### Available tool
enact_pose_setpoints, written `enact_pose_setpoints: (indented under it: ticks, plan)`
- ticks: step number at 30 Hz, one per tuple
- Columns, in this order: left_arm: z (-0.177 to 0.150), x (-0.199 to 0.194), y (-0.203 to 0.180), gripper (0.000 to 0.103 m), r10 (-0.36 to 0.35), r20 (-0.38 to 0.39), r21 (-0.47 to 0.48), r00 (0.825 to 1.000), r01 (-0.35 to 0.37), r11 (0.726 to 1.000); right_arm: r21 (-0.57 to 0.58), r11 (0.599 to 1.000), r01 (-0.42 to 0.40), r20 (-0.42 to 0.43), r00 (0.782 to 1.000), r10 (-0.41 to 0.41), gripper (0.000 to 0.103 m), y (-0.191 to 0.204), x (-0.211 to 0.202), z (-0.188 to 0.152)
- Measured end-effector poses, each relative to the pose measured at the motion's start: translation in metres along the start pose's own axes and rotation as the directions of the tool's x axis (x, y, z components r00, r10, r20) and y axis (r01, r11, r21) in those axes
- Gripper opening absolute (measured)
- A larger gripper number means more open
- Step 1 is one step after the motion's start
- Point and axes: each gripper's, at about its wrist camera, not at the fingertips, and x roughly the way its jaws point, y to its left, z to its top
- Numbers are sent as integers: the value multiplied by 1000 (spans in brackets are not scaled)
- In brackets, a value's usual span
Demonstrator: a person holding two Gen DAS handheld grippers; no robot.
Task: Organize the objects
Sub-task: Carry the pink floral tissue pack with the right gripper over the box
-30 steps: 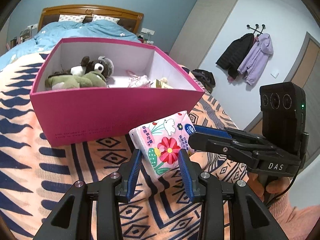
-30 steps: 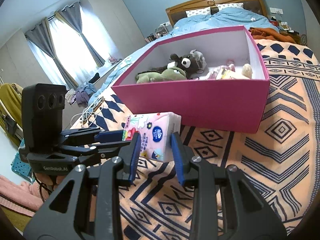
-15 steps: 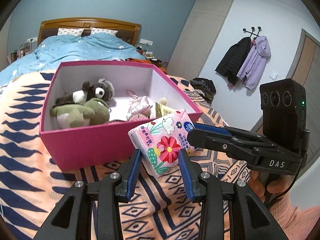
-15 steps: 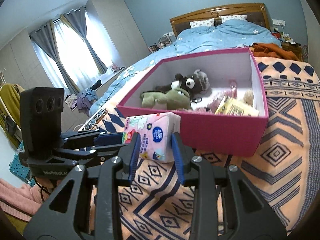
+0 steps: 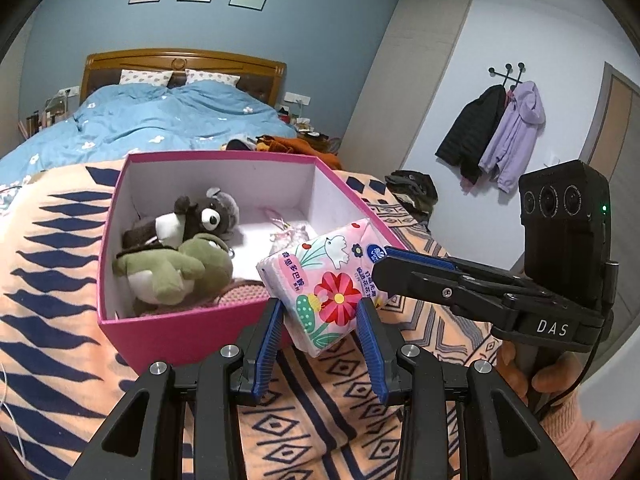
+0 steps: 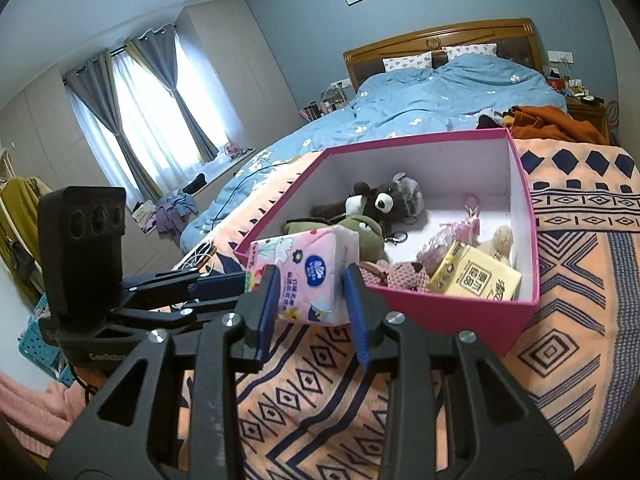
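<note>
Gripping from two sides, both tools hold one pink tissue pack (image 5: pixel 325 280) in the air, just in front of the near wall of the pink box (image 5: pixel 168 332). The left gripper (image 5: pixel 320 320) has its blue pads clenched on the pack's lower end, and the right gripper (image 6: pixel 310 294) clamps the end with the blue round logo (its fingers reach in from the right edge of the left wrist view). The pack is tilted, a corner pointing down, and clear of the bedspread below.

Compared with a second ago, the pack and both grippers sit higher: then the box's front wall filled the view and hid most of its floor, while now the cameras look down over the rim onto the contents. The grip on the pack looks unchanged.

The box rests on an orange bedspread (image 6: pixel 560 360) with navy diamond patterns. Behind it lies a blue quilt (image 5: pixel 160 120) with white flowers under a wooden headboard (image 6: pixel 440 40). Grey curtains (image 6: pixel 152 88) frame a bright window, and two jackets (image 5: pixel 492 132) hang from wall hooks. Inside the box lie a green plush toy (image 5: pixel 180 272), a dark plush bear (image 5: pixel 200 216) and a yellow packet (image 6: pixel 476 276).
</note>
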Motion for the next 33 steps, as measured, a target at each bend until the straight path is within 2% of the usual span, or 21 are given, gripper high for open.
enact_pose_setpoints:
  ticks: [16, 33]
  plan:
    - [19, 10, 11, 38, 28, 20, 2, 999, -28, 1000, 14, 1000, 8, 11, 1000, -8, 36, -10, 14, 17]
    - [28, 26, 22, 38, 61, 1, -10, 998, -61, 998, 36, 999, 19, -13, 1000, -18, 36, -20, 33, 24]
